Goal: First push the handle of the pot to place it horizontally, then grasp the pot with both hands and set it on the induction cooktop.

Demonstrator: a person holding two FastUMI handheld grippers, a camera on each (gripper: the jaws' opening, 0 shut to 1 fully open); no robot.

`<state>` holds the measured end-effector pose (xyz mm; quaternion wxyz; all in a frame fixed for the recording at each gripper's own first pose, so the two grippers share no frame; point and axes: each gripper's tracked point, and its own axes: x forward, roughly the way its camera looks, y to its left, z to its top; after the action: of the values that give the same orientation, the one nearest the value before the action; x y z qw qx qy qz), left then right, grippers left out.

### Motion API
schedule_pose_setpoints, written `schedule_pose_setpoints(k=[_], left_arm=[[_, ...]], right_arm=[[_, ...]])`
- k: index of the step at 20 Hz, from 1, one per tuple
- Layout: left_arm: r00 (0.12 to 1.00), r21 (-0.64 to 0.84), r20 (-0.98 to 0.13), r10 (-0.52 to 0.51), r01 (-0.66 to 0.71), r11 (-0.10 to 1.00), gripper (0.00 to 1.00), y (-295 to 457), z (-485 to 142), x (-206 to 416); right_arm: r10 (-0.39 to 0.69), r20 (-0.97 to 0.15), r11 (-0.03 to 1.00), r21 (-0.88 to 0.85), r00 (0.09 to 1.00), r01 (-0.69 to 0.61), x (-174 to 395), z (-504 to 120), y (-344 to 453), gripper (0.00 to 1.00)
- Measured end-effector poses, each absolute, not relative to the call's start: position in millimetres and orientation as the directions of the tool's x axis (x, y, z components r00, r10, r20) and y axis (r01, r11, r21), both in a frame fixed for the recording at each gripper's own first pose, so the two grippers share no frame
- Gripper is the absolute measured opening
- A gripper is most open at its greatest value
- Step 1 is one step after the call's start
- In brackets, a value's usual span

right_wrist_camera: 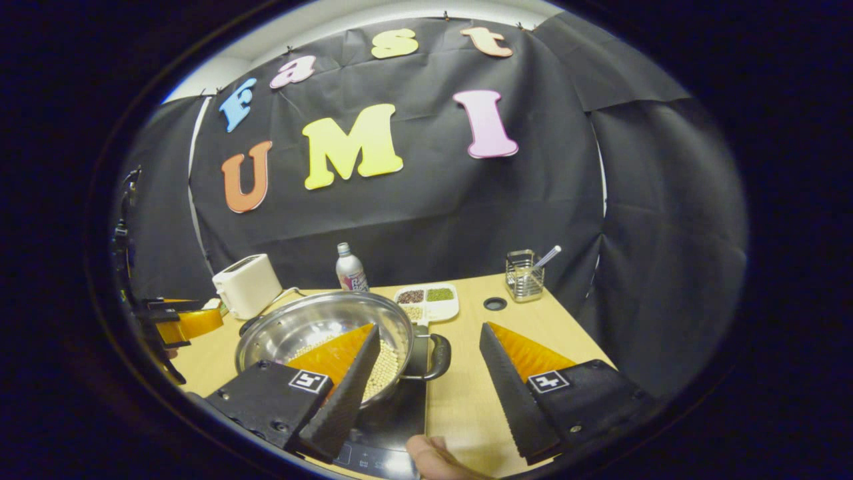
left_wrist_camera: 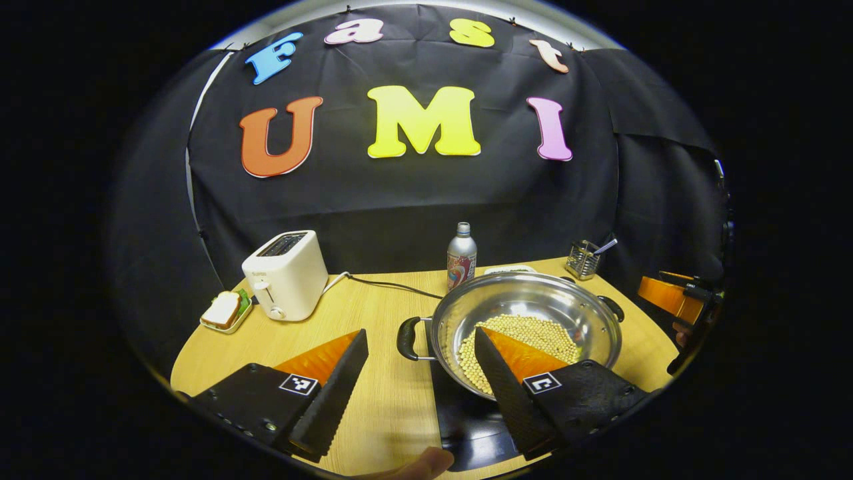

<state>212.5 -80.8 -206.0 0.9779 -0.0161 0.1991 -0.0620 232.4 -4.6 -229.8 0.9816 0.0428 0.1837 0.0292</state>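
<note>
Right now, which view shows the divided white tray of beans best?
The right gripper view: the divided white tray lies in the open behind the steel pot, its compartments visible. In the left gripper view only a sliver of the tray peeks over the pot's far rim.

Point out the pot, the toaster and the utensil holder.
pot (left_wrist_camera: 533, 300): left gripper view, bare inner wall above the beans.
toaster (left_wrist_camera: 288, 277): left gripper view, front face.
utensil holder (right_wrist_camera: 523, 277): right gripper view, its wire side.
</note>
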Motion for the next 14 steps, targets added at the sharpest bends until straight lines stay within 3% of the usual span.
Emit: schedule_pose_setpoints(k=[14], left_arm=[[0.97, -0.054, -0.233, -0.073, 0.061, 0.997, 0.96, -66, -139, 102]], right_arm=[[0.033, -0.136, 0.999, 0.026, 0.99, -0.029, 100, -126, 6, 0.95]])
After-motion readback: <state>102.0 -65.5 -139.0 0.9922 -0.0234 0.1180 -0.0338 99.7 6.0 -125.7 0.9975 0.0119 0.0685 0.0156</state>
